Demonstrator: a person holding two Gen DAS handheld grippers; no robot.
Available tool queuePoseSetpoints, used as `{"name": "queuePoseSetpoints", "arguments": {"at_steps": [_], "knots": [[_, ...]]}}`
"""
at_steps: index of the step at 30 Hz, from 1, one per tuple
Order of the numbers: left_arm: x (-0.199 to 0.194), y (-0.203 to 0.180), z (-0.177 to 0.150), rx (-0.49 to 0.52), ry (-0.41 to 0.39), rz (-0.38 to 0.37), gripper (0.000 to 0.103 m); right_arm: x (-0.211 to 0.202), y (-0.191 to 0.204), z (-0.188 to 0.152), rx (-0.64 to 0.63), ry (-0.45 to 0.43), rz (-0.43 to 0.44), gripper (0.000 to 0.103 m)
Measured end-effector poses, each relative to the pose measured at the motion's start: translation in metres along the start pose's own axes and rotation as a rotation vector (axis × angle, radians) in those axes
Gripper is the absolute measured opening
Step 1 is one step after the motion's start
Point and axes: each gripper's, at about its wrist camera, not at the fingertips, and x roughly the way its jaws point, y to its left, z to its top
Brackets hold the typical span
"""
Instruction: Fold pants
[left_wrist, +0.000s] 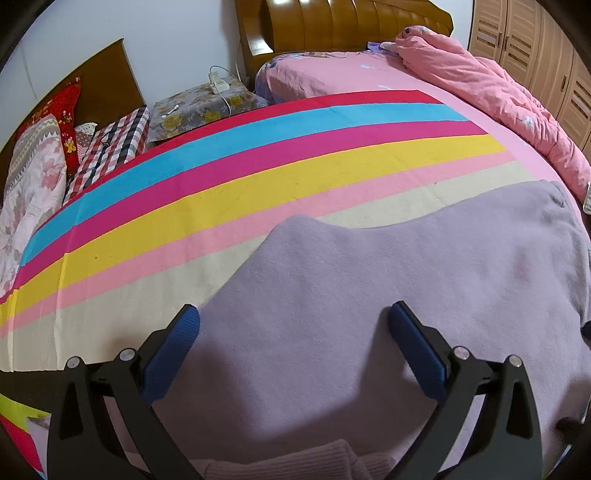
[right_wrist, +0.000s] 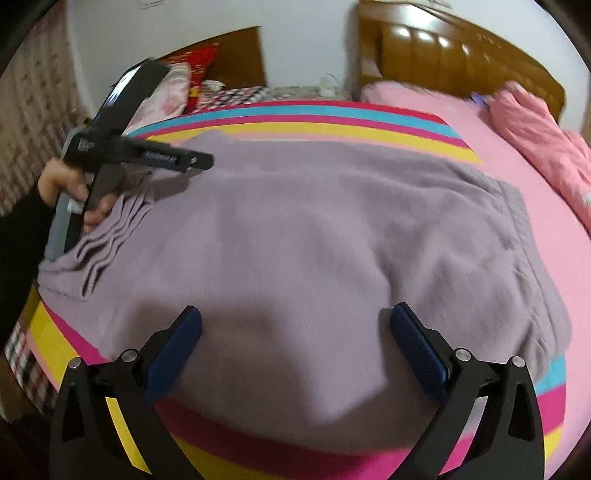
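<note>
lilac knit pants (right_wrist: 295, 236) lay spread flat on the striped blanket (left_wrist: 258, 155) over the bed. going left to right, the left tongs (left_wrist: 293, 317) hovered released above the cloth near its ribbed cuffs (right_wrist: 103, 236); the right tongs (right_wrist: 295, 317) hung released over its middle. soft, light and floppy, it looked best pinched at a cuff or hem.

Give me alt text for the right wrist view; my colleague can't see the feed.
The right gripper, jaws wide open and empty, hangs over lilac pants spread on a rainbow-striped blanket. At left, a hand holds the left gripper above the pants' ribbed edge.
</note>
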Motion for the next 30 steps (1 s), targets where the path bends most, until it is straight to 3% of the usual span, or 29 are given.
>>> {"name": "queuePoseSetpoints", "arguments": {"at_steps": [3, 4, 6, 8, 11, 13, 15, 16, 18, 21, 24, 28, 30], "knots": [[0.000, 0.000, 0.000, 0.002, 0.001, 0.005, 0.102, -0.021, -0.010, -0.003, 0.081, -0.049, 0.016, 0.099], [0.000, -0.001, 0.000, 0.006, 0.001, 0.012, 0.102, -0.021, -0.010, -0.009, 0.086, -0.026, 0.013, 0.099], [0.001, -0.002, 0.001, 0.010, 0.000, 0.018, 0.102, -0.012, -0.004, -0.018, 0.037, -0.004, -0.009, 0.099], [0.001, -0.002, 0.001, 0.008, 0.003, 0.017, 0.102, -0.011, 0.004, -0.028, -0.046, -0.069, -0.050, 0.099], [0.000, -0.003, 0.002, 0.005, 0.015, 0.028, 0.102, -0.033, 0.002, -0.033, 0.001, -0.065, -0.036, 0.098], [0.000, -0.002, 0.003, -0.036, 0.055, 0.020, 0.102, -0.055, -0.007, -0.042, 0.024, -0.114, -0.007, 0.098], [-0.005, 0.002, 0.006, -0.145, 0.157, 0.038, 0.101, -0.080, -0.033, -0.051, 0.119, -0.194, 0.044, 0.098], [-0.009, 0.001, 0.007, -0.185, 0.166, 0.045, 0.100, -0.089, -0.059, -0.057, 0.213, -0.231, 0.091, 0.098], [-0.034, -0.014, 0.007, -0.235, 0.077, -0.074, 0.098, -0.092, -0.101, -0.066, 0.385, -0.253, 0.159, 0.099], [-0.064, -0.063, 0.002, -0.147, -0.041, -0.209, 0.100, -0.076, -0.156, -0.080, 0.619, -0.221, 0.268, 0.099], [-0.063, -0.102, -0.014, -0.105, -0.044, -0.274, 0.100, -0.064, -0.167, -0.077, 0.648, -0.182, 0.271, 0.099], [-0.044, -0.131, -0.036, -0.026, -0.012, -0.196, 0.100, -0.062, -0.160, -0.064, 0.612, -0.186, 0.298, 0.097], [-0.043, -0.145, -0.047, 0.049, -0.059, -0.129, 0.101, -0.057, -0.156, -0.060, 0.579, -0.163, 0.298, 0.087]]}}
